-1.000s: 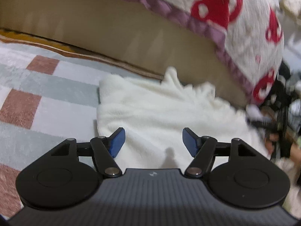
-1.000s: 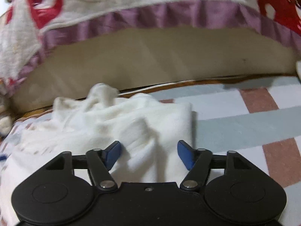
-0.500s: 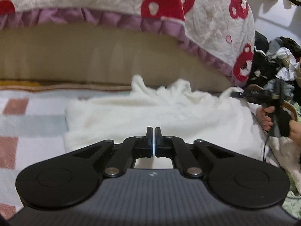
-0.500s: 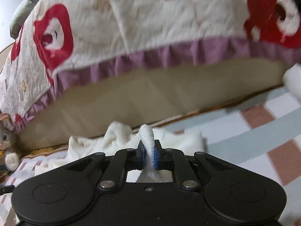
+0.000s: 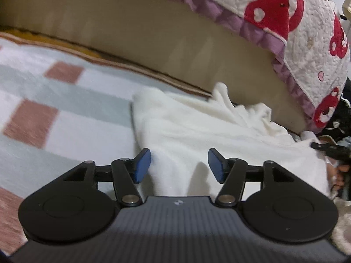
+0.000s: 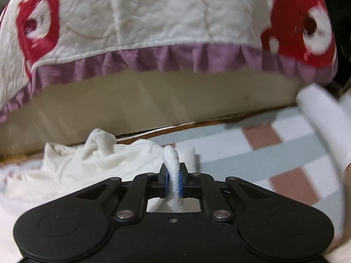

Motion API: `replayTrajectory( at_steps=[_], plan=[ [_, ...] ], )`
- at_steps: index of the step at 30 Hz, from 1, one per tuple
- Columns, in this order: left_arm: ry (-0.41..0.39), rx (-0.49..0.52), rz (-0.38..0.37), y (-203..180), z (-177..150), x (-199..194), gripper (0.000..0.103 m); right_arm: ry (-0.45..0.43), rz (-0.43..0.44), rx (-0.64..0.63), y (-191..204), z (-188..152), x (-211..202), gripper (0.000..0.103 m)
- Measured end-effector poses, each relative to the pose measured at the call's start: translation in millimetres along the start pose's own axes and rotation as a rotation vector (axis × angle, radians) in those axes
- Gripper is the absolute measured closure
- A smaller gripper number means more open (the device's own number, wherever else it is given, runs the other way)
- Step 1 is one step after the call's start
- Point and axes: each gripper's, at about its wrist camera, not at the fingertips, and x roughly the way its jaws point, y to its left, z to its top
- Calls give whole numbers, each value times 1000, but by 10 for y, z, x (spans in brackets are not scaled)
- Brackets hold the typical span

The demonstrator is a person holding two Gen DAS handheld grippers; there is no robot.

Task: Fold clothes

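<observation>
— Where is the garment lying?

— The white fleece garment (image 5: 219,135) is spread on the checked blanket (image 5: 65,100), close up against the beige side of the bed (image 5: 153,39). A quilt with red bear prints and a purple frill (image 5: 296,22) hangs over that bed, above the far edge of the fleece.

— What are the tongs doing?

— The right gripper (image 6: 173,183) is clenched on a fold of the white fleece garment (image 6: 87,160). A thin ridge of the cloth stands up between its blue pads (image 6: 180,182) and curls over the top of them. The left gripper (image 5: 179,167) has its jaws apart and they are opening. The fleece lies under and between them, near its left edge, but the blue pads (image 5: 142,166) do not press on it.

— Anything else nearby?

— From the left gripper's camera, at the far right edge, I see a hand (image 5: 339,175) gripping a black handle, beside the fleece. From the right gripper's camera, a white sleeve (image 6: 324,127) crosses the right side, blurred, above the blanket's pink and grey squares. A dark heap sits beyond the bed's corner; I cannot tell what it is.
</observation>
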Motion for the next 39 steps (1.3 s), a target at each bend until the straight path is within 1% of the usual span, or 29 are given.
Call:
replayTrajectory(
  at_steps=[1,2,3,4,6,8,9,10,11,12,13,14,15,17,18,20,21,22,23,25,26,27,28,30,32,33,35,37,39],
  plan=[
    [7,0,1,1,-19,40,45,-4,10,53,-37,-8,25,92],
    [8,6,2,-4,-38,53,50,-9,22,110,-74,-19,43,92],
    [3,18,3,-15,-56,42,80,-15,35,168,-109,-38,45,90],
    [5,35,-7,-37,-64,25,101,-17,45,211,-137,-57,42,90],
    [-1,104,-50,-153,-52,-67,101,1,48,228,-152,-69,38,87],
    [-37,201,-83,-328,-30,-198,100,19,39,193,-130,-67,11,84],
    [-46,224,-88,-394,-9,-243,100,28,42,176,-129,-59,-11,81],
    [-55,230,-76,-433,19,-265,99,38,46,160,-130,-47,-36,72],
    [-64,228,-56,-455,45,-274,98,54,57,142,-139,-27,-56,66],
    [-72,216,-23,-448,64,-266,90,78,77,117,-156,-7,-63,59],
    [-76,195,21,-416,76,-244,82,101,98,92,-172,14,-70,55],
    [-74,171,54,-365,74,-217,60,125,118,67,-189,35,-76,52],
    [-66,145,79,-296,58,-188,49,150,138,38,-205,39,-76,48],
    [-47,86,105,-157,24,-143,48,197,171,-14,-240,-10,-55,48],
    [-32,53,106,-103,15,-114,45,210,178,-5,-269,-55,-39,48],
    [-3,-12,93,-14,-1,-58,42,227,192,10,-311,-126,-11,48],
    [7,-37,68,15,-9,-33,42,216,194,12,-300,-128,-3,48],
    [14,-55,28,30,-16,-12,42,208,194,11,-285,-126,11,47],
    [22,-74,-13,44,-24,9,46,203,191,3,-262,-119,33,47],
    [32,-32,-56,-51,-30,42,75,188,184,-3,-236,-113,82,47],
    [32,20,-47,-131,-34,42,98,175,181,3,-237,-114,106,47],
    [18,85,-10,-228,-34,18,98,165,180,9,-236,-116,134,47],
    [-13,114,18,-302,-19,-38,98,160,181,13,-235,-118,168,47],
    [-86,113,26,-395,28,-187,98,142,194,14,-220,-132,202,47],
    [-142,110,-19,-475,74,-330,98,103,240,24,-199,-116,133,80],
    [-162,114,-38,-508,82,-377,98,80,270,31,-188,-100,80,91],
    [-176,129,-60,-563,69,-411,98,11,327,62,-179,-60,-74,91],
    [-156,146,-60,-621,39,-393,98,-50,346,101,-200,-35,-220,91],
    [-136,164,-59,-680,10,-376,97,-33,319,104,-225,-42,-222,91]
  ],
)
